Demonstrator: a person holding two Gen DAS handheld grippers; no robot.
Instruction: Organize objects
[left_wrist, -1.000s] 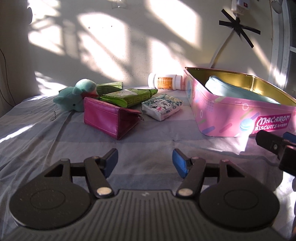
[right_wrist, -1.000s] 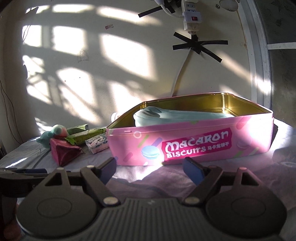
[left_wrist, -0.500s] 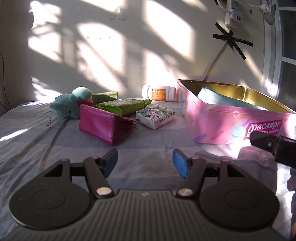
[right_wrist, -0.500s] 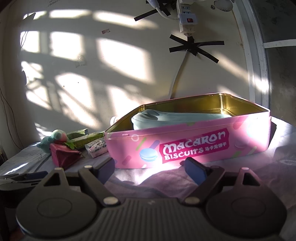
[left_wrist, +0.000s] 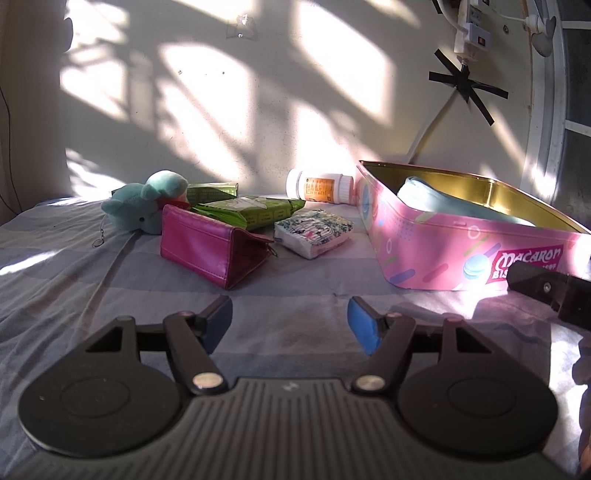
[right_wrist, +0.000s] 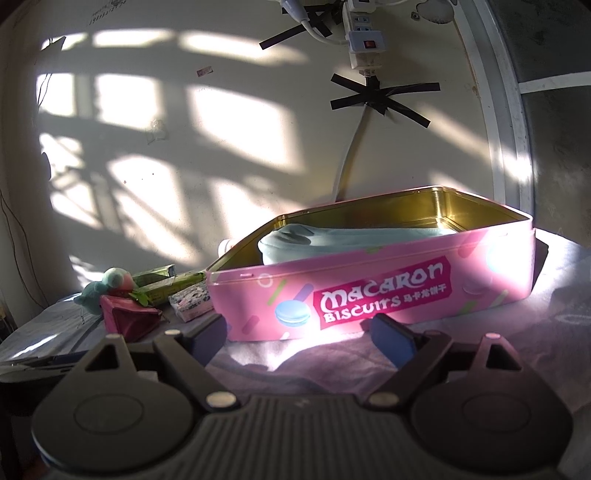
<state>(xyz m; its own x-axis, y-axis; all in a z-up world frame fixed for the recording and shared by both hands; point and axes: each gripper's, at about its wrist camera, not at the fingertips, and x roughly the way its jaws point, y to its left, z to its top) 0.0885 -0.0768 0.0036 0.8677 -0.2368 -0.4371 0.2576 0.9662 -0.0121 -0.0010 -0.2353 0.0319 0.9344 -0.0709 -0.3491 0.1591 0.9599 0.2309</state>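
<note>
Both tools' empty jaws wider.

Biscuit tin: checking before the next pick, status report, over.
Left gripper and right gripper open, empty, jaws just widened. Biscuit tin open, blue cloth inside. Wallet, tissue pack loose, path unobstructed.

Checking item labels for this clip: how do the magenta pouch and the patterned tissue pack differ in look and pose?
The magenta pouch is plain, glossy and wedge-shaped, standing on its base; the tissue pack is a soft white block with a busy green print, lying flat. The pouch looks larger and sits nearer the left wrist camera, left of the pack. The pouch has a zip pull at its end; the pack shows none. Both rest on the striped cloth, outside the pink tin.
</note>
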